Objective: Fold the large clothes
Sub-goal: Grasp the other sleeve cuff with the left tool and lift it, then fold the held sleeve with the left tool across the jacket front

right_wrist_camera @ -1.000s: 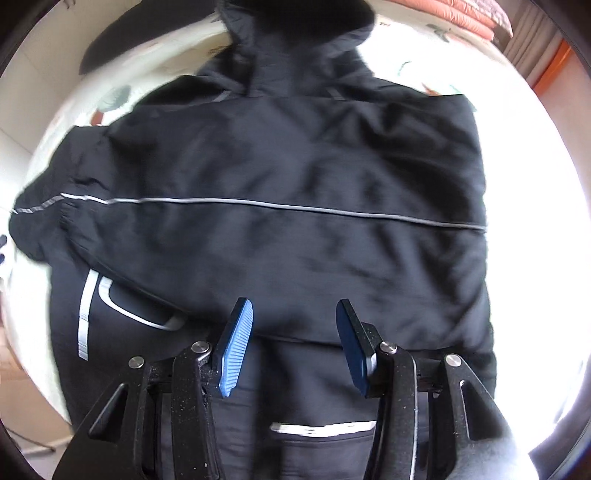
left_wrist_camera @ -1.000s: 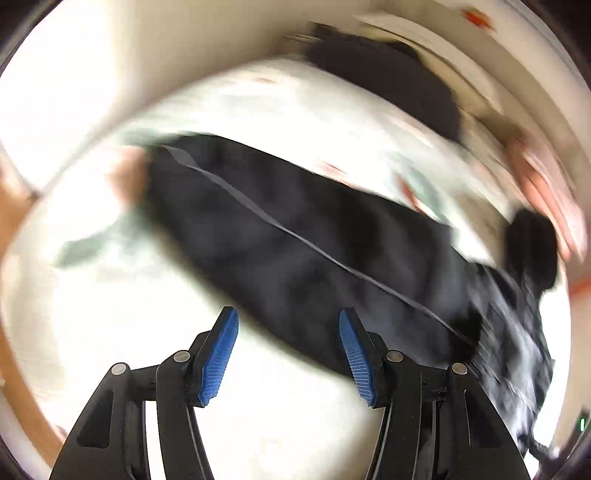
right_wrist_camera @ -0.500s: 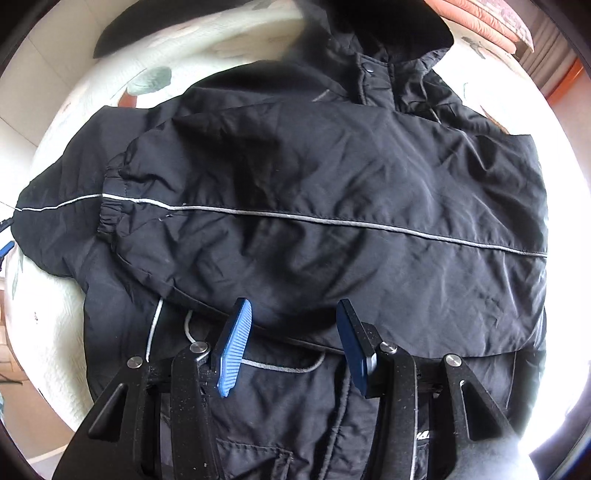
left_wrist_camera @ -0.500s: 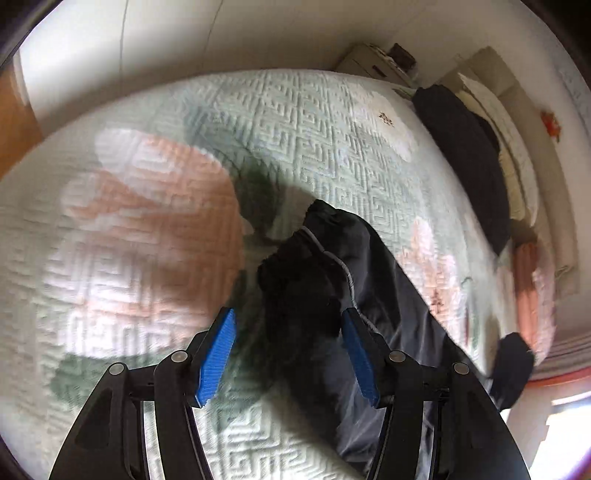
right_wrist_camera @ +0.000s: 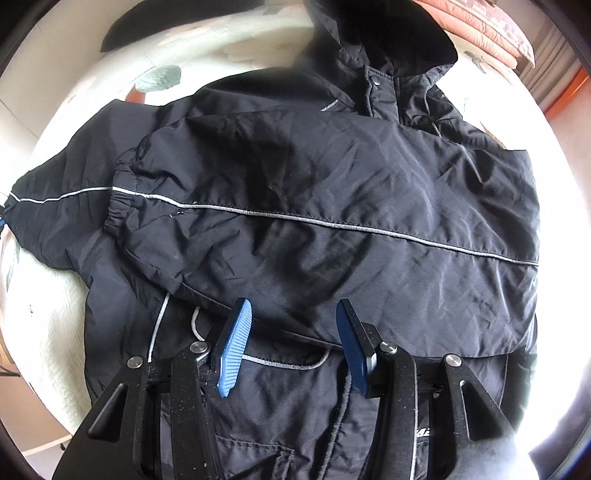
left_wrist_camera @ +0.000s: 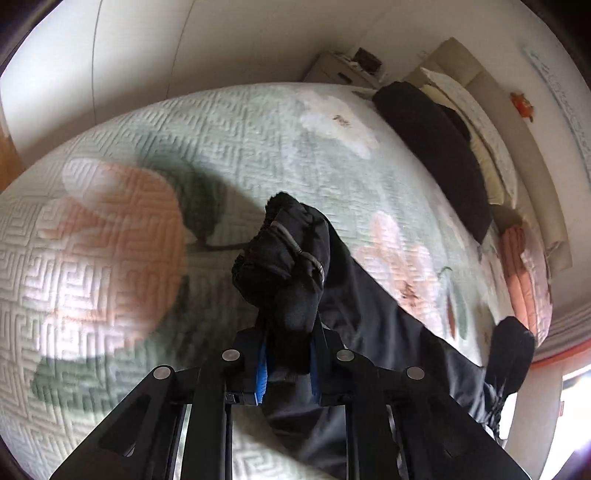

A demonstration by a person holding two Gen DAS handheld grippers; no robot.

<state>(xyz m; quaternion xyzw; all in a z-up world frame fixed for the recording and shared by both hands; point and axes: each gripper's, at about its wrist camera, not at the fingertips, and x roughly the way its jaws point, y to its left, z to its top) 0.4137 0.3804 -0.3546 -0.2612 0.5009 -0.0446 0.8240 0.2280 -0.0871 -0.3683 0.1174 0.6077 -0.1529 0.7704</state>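
A black hooded jacket (right_wrist_camera: 332, 206) is lying spread across the bed, its front facing up, with one sleeve (right_wrist_camera: 314, 221) folded across the chest so that its elastic cuff (right_wrist_camera: 122, 206) is sitting at the left side of the body and its grey reflective piping is running left to right. The hood (right_wrist_camera: 388, 33) is lying at the far end, and a snap fastener is showing at the collar just below it. The other sleeve (left_wrist_camera: 369, 332) is stretching out to the left of the body over the bed, and the left gripper (left_wrist_camera: 286, 362) is clenching the bunched cuff end of it between its blue pads, the cloth puffing up above the fingers and lifting clear of the cover. The right gripper (right_wrist_camera: 291, 332) is hovering over the lower front of the jacket with its blue fingers (right_wrist_camera: 234, 350) spread apart and nothing between them, near the lower edge of the folded sleeve. Under the jacket, a quilted bedspread (left_wrist_camera: 110, 258) in pale green with large pink and white flowers is covering the bed. At the far right of the left wrist view, a second dark garment (left_wrist_camera: 436, 147) is lying near the pillows, and a stack of folded pink bedding (left_wrist_camera: 524, 266) is sitting beside it toward the bed's edge.
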